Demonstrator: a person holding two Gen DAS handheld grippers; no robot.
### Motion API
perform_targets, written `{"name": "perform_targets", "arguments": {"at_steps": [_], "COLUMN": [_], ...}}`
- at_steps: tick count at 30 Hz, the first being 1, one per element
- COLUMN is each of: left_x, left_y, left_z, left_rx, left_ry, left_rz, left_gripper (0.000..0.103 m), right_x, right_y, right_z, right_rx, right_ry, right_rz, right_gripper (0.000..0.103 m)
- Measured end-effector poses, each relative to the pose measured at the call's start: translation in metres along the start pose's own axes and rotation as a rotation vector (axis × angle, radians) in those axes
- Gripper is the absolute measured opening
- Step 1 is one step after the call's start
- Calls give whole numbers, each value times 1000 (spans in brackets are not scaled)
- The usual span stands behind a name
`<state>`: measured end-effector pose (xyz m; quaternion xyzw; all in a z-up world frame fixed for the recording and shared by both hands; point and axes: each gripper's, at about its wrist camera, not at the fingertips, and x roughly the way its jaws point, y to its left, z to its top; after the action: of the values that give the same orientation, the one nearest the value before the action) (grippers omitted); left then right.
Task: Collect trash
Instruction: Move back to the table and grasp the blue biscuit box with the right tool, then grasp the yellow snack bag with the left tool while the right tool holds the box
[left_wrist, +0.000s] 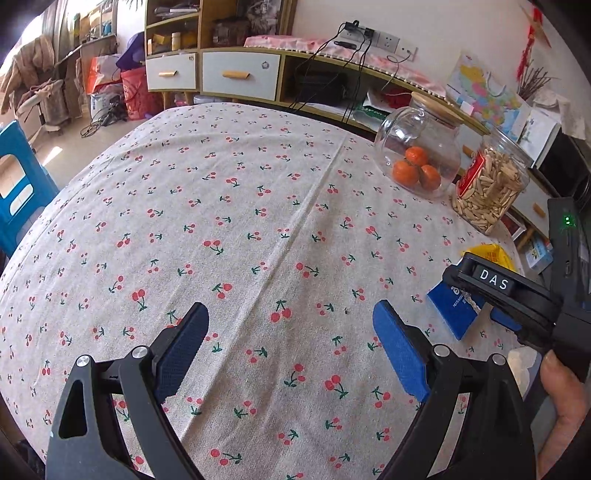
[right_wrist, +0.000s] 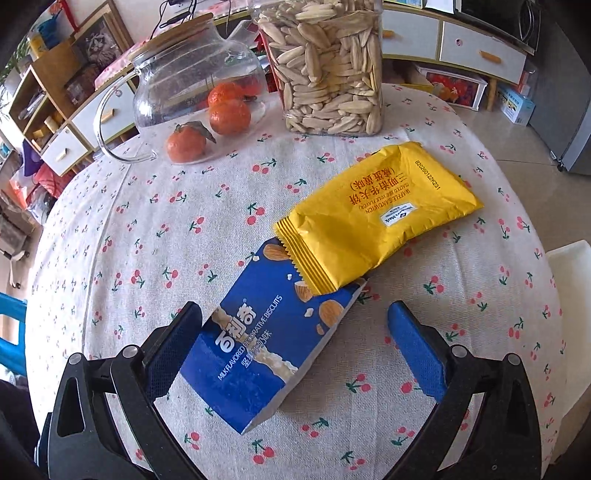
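The flat, glossy blue biscuit wrapper (right_wrist: 273, 347) lies between my spread right fingers (right_wrist: 295, 347) on the cherry-print cloth counter (right_wrist: 110, 240), a crinkled yellow foil packet (right_wrist: 376, 218) overlapping its far end. My left fingers (left_wrist: 291, 354) gape empty.

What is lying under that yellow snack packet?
The yellow packet has its crimped end lying over a corner of the blue biscuit wrapper; elsewhere it rests on the cherry tablecloth. That covered corner cannot be seen.

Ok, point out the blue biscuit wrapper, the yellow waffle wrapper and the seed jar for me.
Blue biscuit wrapper (right_wrist: 258, 350): right wrist view, printed front.
Yellow waffle wrapper (right_wrist: 373, 218): right wrist view, centre panel.
Clear plastic seed jar (right_wrist: 328, 74): right wrist view, side wall.
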<state>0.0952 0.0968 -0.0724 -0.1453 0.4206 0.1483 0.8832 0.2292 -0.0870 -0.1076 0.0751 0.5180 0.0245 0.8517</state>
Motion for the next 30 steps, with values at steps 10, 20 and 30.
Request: {"name": "perform_targets", "arguments": {"at_steps": [10,20,30], "left_x": [8,5,33], "left_y": [15,-26,-108], "left_z": [3,1,0], "left_rx": [-52,16,152], "left_ry": [23,21,65], "left_rz": [-3,-65,-112], "left_gripper": [88,88,88], "right_x": [-16,-69,-115], "right_y": [-1,-54,-135], "right_z": [-16,-33,-26], "right_rx": [-116,-199,-114], "right_ry": [-56,-39,-117], "right_rz": [-12,26,64], "right_gripper": [61,56,56]}}
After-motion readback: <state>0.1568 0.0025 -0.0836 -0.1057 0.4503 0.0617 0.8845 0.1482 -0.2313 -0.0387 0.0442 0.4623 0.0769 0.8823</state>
